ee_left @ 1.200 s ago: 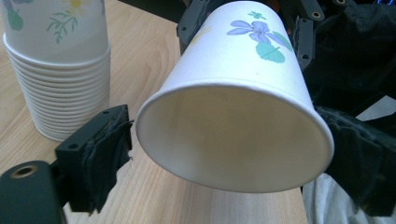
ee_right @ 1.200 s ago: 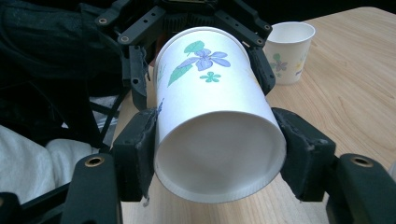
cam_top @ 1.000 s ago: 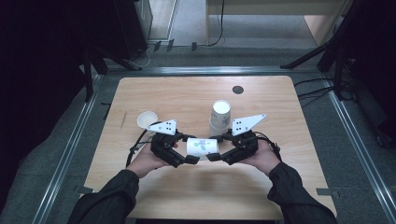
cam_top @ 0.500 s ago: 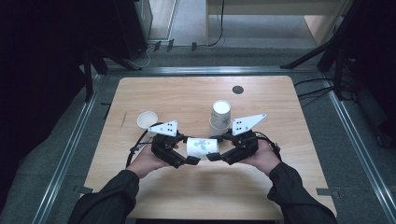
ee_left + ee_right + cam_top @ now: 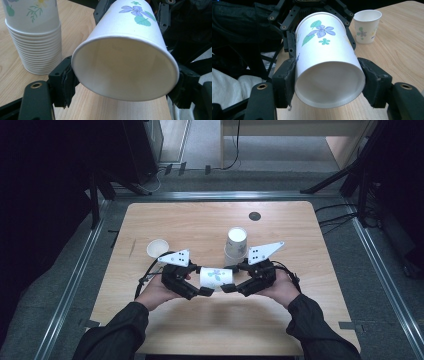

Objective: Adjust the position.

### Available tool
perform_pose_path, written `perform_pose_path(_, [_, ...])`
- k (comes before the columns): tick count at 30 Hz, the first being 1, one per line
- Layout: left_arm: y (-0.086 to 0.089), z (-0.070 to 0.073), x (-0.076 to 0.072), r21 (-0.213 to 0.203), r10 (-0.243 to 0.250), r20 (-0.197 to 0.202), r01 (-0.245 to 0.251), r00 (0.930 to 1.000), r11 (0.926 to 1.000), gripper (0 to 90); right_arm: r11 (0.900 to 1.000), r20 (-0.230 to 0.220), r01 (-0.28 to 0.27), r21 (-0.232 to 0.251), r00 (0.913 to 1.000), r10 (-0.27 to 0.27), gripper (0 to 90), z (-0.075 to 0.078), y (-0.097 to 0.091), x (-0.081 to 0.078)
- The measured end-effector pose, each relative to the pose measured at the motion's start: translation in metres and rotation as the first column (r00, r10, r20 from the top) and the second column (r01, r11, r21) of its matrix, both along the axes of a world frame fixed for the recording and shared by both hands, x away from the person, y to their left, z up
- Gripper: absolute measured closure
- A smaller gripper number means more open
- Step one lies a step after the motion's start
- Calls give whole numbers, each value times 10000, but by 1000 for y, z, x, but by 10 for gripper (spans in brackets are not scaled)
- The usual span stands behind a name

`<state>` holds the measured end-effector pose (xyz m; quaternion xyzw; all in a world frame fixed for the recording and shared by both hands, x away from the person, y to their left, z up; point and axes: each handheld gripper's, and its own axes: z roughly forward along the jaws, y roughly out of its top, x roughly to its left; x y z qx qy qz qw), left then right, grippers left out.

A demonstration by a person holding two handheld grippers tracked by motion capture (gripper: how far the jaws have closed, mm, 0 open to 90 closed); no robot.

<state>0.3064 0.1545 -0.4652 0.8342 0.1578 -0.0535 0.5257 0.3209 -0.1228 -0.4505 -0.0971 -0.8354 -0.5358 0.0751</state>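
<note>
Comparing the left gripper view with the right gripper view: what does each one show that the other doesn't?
Left gripper view alone: the stack of nested cups, upside down on the table. Right gripper view alone: a single upright cup. Both: the flowered paper cup lying sideways, held at its open rim by the left tongs and at its base end by the right tongs.

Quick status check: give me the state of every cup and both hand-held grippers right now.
Held cup: on its side, off the table, clamped at both ends.
Cup stack: upside down on the table, untouched.
Single cup: upright, mouth open, standing apart.
Left hand-held gripper: shut on the held cup's rim end.
Right hand-held gripper: shut on its base end.
</note>
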Motion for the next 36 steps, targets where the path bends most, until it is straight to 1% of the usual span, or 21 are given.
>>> perform_pose_path(2, [0, 0, 0, 21, 2, 7, -2, 10000, 10000, 221, 10000, -48, -8, 3, 10000, 8, 354, 0, 0, 0])
perform_pose_path(6, [0, 0, 0, 20, 4, 27, -4, 10000, 10000, 221, 10000, 45, -16, 24, 10000, 16, 351, 0, 0, 0])
perform_pose_path(12, [0, 1, 0, 3, 19, 88, -19, 10000, 10000, 221, 10000, 51, -8, 43, 10000, 7, 342, 0, 0, -1])
perform_pose_path(18, [1, 1, 0, -45, 43, 80, -42, 10000, 10000, 223, 10000, 133, 78, -20, 9999, -78, 335, 0, 1, -1])
perform_pose_path(26, [3, 2, 0, -70, 107, 79, -106, 9999, 9999, 223, 9999, 192, 146, 16, 9997, -146, 321, 1, 1, -1])
perform_pose_path(29, [5, 3, 0, -49, 147, 110, -146, 9998, 9999, 224, 9999, 146, 149, -42, 9998, -148, 309, 0, 1, -1])
perform_pose_path(33, [7, 4, 2, -63, 198, -19, -198, 9998, 9998, 225, 9997, 191, 191, -134, 9996, -188, 284, -1, 0, -1])
perform_pose_path(34, [7, 4, 2, -7, 189, -12, -189, 9998, 9998, 225, 9996, 128, 189, -203, 9997, -186, 279, -1, -1, -2])
perform_pose_path(35, [7, 4, 3, 96, 167, -32, -167, 9999, 9998, 224, 9995, 166, 190, -253, 9997, -186, 275, -2, -1, -2])
perform_pose_path(36, [8, 5, 3, 158, 174, -35, -174, 9998, 9997, 224, 9990, 125, 187, -395, 9998, -182, 274, -3, -2, -2])
